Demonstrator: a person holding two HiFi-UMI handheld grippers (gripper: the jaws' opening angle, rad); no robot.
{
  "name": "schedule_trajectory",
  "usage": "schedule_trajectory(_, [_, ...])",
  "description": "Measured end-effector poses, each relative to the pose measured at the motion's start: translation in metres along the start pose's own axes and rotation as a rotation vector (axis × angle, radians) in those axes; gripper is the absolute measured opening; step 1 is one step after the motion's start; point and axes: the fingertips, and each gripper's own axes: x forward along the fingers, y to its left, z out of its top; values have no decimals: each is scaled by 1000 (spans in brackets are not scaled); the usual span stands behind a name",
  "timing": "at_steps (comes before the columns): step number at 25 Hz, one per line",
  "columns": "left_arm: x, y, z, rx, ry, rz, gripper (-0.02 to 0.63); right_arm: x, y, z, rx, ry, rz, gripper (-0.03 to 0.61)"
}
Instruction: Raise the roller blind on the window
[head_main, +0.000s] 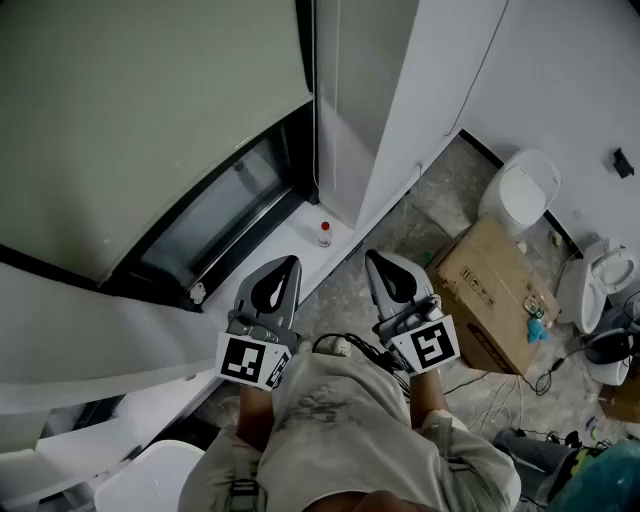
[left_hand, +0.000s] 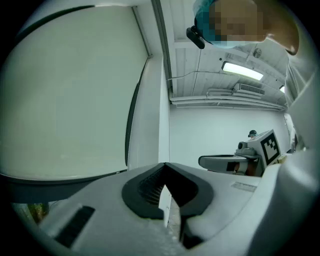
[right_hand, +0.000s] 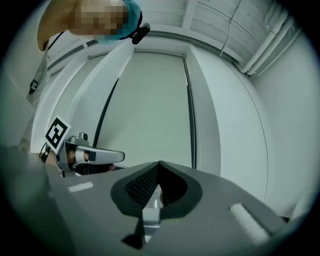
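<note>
Pale greenish roller blind (head_main: 140, 110), mostly lowered, glass strip (head_main: 225, 205) below

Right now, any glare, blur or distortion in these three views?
Head view: even light, sharp, roller blind edge bowed. Left gripper view: heavy fisheye, dark corners, ceiling lamp blown out, tongs soft. Right gripper view: same fisheye and vignette, no glare.

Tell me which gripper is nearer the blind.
The left gripper: it is by the sill under the blind, while the right gripper is farther out, toward the box.
</note>
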Motion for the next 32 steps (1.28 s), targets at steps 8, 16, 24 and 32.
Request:
schedule_trajectory(8, [12,-3,-5,5,-2,12,4,7,-17,5,34,-58,-14,9])
schedule_trajectory(16, [32,-12,-4,-1,-10,76,5,-1,-44,5,12,-87,23,9])
schedule_trajectory(24, [52,-11,-1,35,5,102,5,8,-63,2,4,-70,41,11])
schedule_trajectory(32, [84,12,-18,49,8,79,5,43,-82,-17,-11,-51,26,11])
